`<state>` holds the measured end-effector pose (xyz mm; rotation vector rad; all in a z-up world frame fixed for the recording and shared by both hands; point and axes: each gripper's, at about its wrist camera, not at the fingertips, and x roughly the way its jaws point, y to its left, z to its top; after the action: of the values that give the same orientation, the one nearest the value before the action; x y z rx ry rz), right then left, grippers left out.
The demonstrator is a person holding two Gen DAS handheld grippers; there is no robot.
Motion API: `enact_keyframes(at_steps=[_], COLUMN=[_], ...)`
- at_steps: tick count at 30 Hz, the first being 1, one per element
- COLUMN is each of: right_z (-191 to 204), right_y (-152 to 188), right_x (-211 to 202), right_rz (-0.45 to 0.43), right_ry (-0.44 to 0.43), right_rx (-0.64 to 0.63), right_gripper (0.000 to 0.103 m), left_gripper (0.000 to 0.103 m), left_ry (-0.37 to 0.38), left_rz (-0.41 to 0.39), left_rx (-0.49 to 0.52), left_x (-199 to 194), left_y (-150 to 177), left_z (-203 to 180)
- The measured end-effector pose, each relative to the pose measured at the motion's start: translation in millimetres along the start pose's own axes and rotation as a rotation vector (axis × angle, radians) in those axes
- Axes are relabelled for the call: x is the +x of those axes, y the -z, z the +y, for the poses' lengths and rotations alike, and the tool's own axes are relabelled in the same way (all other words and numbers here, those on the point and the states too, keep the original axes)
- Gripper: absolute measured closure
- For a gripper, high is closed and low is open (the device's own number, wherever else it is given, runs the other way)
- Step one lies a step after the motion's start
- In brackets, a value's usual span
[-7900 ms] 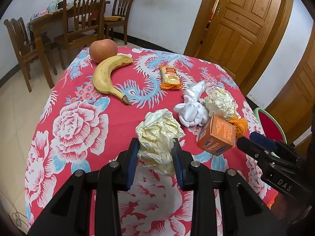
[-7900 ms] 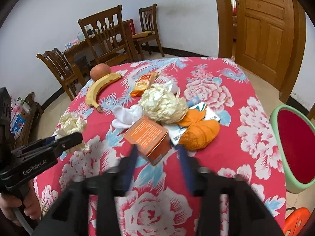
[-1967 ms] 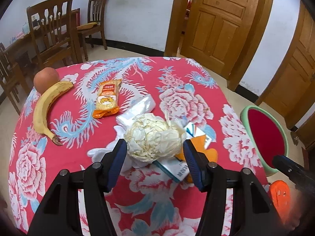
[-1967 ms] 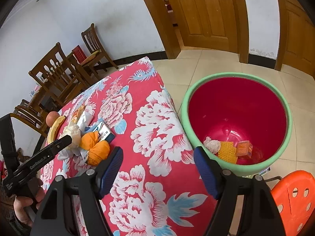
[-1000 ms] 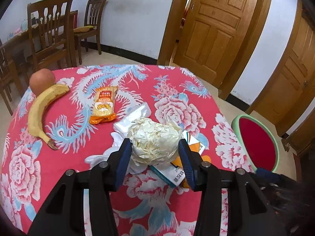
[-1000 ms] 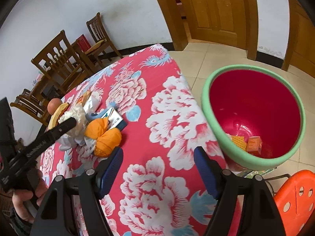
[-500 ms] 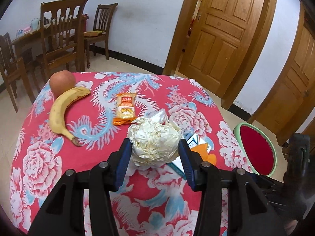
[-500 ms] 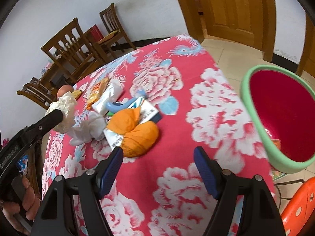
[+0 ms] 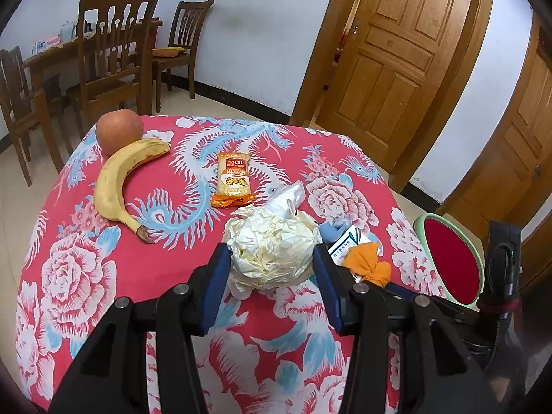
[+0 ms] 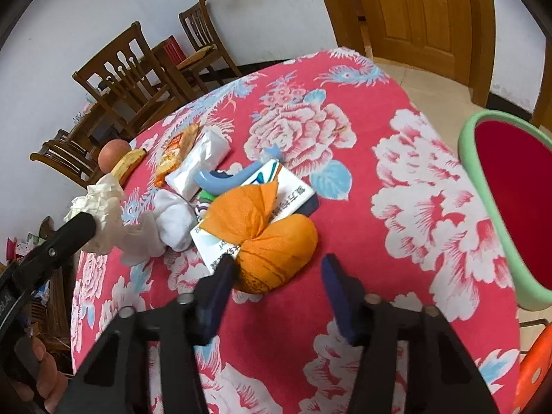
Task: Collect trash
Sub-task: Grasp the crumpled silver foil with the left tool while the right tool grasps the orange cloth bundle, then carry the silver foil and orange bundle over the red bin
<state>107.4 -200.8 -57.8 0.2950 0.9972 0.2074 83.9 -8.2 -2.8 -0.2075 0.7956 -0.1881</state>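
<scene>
Left tongs (image 9: pixel 270 277) clamped on paper wad (image 9: pixel 272 245); right tongs (image 10: pixel 276 284) open, closing, orange bundle (image 10: pixel 276 248) just ahead.

An orange snack packet (image 9: pixel 232 179) on the floral tablecloth carries yellow Chinese characters and what looks like "151g", seen upside down. A white-and-blue carton (image 10: pixel 276 203) bears blue Chinese print too small to make out.
</scene>
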Motion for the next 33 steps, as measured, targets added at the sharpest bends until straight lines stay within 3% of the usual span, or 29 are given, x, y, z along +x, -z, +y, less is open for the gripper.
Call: enact_keyframes(at_steps=[2, 5, 21, 33], right_z=[1.3, 2.1, -19.7, -71.2], right_y=[0.5, 2.7, 5.2, 5.8], right_x=[0.4, -3.0, -67.3, -118.2], right_rz=[0.005, -0.004, -0.116, -0.204], right_ry=[-0.017, -0.021, -0.003, 0.074], right_rx=[-0.008, -0.017, 0.018, 0.100], right_gripper=[0.062, 0.065, 0.066, 0.065], left_gripper=[0.053, 0.053, 0.053, 0.053], left_ry=[0.004, 0.012, 0.071, 0.164], left_rz=[-0.002, -0.004, -0.027, -0.019], left_rx=[0.002, 0.008, 0.081, 0.175], left_x=[-1.7, -4.6, -21.3, -15.6], left_y=[1.0, 2.0, -0.8, -8.8], left_z=[-0.7, -3.5, -42.5, -103.3])
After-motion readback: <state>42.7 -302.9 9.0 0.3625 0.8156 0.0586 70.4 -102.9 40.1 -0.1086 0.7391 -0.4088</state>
